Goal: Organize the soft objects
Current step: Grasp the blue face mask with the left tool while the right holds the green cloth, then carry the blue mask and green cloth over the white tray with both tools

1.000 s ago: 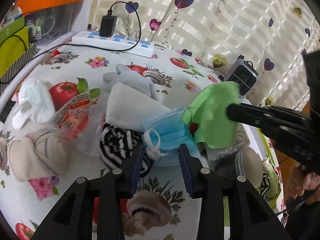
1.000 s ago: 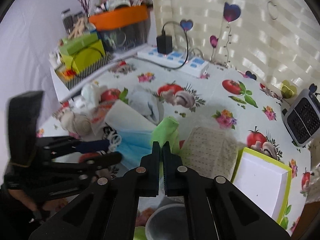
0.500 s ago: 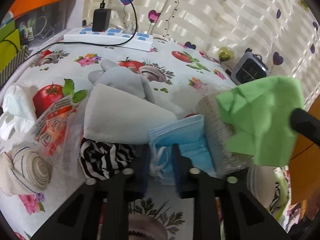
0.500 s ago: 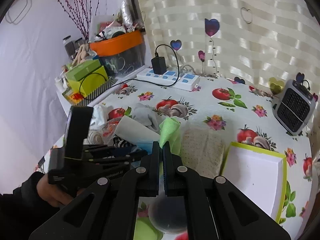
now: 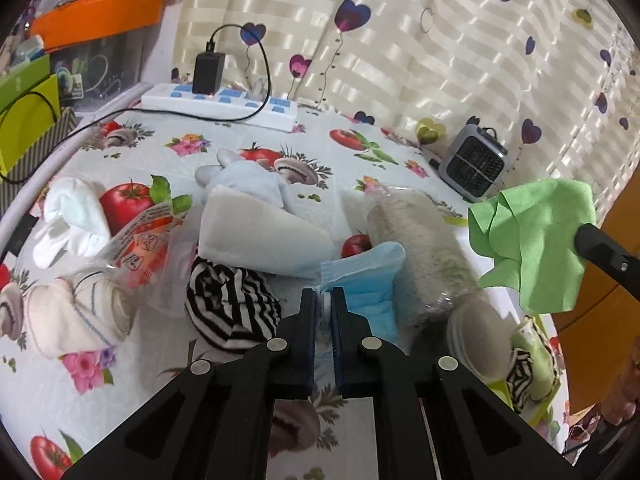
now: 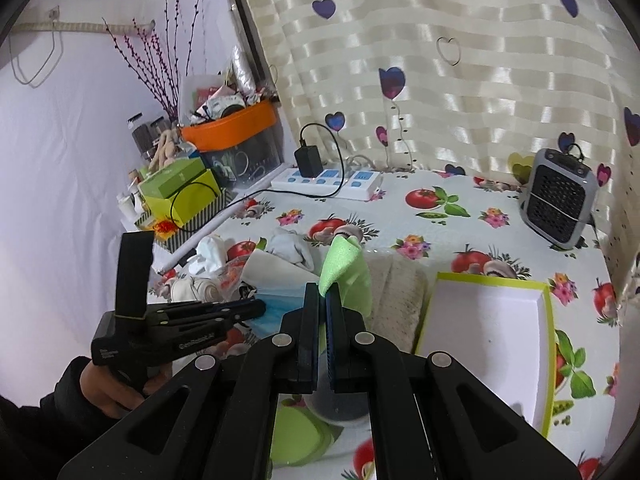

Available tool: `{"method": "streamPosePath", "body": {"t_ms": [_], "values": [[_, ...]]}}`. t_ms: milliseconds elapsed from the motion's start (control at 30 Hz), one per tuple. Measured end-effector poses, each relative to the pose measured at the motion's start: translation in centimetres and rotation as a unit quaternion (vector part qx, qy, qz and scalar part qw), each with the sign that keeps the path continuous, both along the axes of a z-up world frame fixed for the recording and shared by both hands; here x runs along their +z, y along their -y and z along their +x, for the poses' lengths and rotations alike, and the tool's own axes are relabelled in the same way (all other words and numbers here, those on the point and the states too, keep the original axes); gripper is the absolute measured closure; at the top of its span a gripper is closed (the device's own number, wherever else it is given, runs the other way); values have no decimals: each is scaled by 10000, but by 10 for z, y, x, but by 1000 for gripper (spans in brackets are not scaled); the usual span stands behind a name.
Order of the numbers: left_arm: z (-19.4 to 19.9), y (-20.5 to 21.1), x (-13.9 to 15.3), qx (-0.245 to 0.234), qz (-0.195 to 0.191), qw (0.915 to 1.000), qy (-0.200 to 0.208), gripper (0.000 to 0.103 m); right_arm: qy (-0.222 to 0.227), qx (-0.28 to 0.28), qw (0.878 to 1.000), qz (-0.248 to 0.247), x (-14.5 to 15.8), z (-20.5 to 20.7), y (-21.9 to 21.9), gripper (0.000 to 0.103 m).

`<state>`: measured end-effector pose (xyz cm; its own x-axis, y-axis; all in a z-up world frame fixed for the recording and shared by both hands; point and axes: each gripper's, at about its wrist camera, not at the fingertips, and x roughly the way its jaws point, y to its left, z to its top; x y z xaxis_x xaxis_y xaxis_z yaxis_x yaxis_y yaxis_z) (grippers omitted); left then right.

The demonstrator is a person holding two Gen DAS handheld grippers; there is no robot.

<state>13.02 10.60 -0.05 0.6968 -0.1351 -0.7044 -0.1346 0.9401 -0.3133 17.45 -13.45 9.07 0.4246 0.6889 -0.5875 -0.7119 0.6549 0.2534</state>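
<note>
The green cloth (image 6: 344,268) hangs in the air, pinched tight in the right hand-held gripper (image 6: 322,300). The blue mask (image 5: 360,280) lies on the tabletop (image 5: 240,152), its edge squeezed in the left hand-held gripper (image 5: 323,300).

Home, heart-print curtain (image 6: 460,60), fruit-print tablecloth (image 5: 352,148), cluttered shelf (image 6: 192,184)

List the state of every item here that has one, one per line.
Left gripper: shut on the blue mask's ear loop.
Right gripper: shut on the green cloth.
Green cloth: lifted, hanging crumpled.
Blue mask: lying flat, folded.
Striped sock: balled up.
White box: open, empty.
Charger: plugged into the power strip.
</note>
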Motion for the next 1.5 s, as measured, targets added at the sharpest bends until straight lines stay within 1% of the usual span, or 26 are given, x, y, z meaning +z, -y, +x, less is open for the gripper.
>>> {"method": "streamPosePath", "body": {"t_ms": [333,600,833,1000,1233,1500], "values": [[-35,3,30,62,114,9994,330,96,49,-202,9995,238,6,-16,30,100],[-52,15,58,-10,166,9980,606,96,53,-393,9985,381,8,-26,54,100],[-58,35,81,-216,201,9960,839,96,100,-562,9972,477,12,-32,75,100],[-55,59,93,-474,226,9940,959,96,63,-700,9961,527,10,-32,90,100],[-43,99,95,-913,262,9912,920,96,-68,-916,9942,564,0,-28,112,100],[-13,143,74,-1317,299,9889,623,96,-338,-1176,9909,567,-23,-9,133,100]]}}
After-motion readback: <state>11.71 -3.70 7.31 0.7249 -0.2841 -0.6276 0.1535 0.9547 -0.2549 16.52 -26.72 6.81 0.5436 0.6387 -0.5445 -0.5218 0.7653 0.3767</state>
